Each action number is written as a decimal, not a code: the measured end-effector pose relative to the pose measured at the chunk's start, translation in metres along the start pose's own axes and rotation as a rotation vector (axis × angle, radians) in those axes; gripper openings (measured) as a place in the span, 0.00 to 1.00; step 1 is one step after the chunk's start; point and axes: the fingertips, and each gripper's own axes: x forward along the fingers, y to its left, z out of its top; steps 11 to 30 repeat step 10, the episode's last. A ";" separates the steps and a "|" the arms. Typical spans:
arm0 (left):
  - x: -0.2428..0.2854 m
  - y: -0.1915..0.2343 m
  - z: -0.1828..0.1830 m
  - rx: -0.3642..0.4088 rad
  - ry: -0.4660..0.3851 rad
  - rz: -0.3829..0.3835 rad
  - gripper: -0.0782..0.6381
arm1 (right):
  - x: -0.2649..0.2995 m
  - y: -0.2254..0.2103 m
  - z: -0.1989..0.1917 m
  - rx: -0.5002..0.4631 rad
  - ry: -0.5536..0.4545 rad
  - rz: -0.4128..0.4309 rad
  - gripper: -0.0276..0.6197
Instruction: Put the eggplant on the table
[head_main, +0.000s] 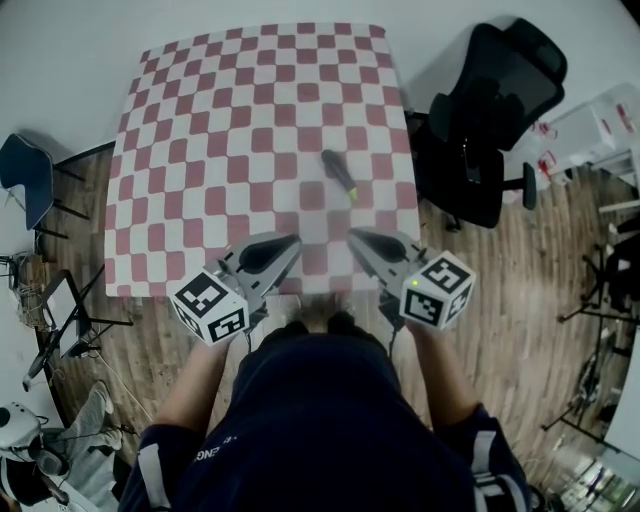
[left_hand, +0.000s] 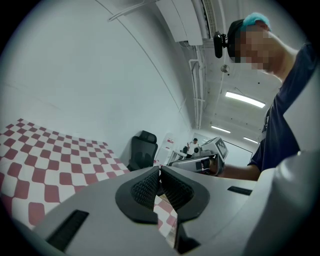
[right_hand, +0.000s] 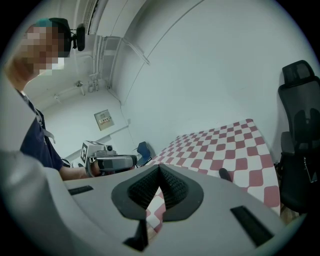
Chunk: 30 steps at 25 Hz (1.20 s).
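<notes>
The eggplant is dark and slim with a green stem end. It lies on the red-and-white checked table, right of the middle. In the right gripper view only its dark tip shows past the jaw housing. My left gripper hovers over the table's near edge, shut with nothing held. My right gripper is beside it, short of the eggplant, also shut and empty. Their closed tips show in the gripper views as left gripper and right gripper.
A black office chair stands close to the table's right edge. A blue chair and some stands are on the wooden floor at the left. White boxes sit at the far right.
</notes>
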 end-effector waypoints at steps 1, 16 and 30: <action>0.000 0.000 -0.001 -0.003 0.001 0.000 0.16 | 0.001 0.001 0.000 -0.001 0.001 0.001 0.07; 0.003 0.002 -0.004 -0.018 0.005 0.004 0.16 | 0.005 0.000 -0.002 0.000 0.016 0.013 0.07; 0.003 0.002 -0.004 -0.018 0.005 0.004 0.16 | 0.005 0.000 -0.002 0.000 0.016 0.013 0.07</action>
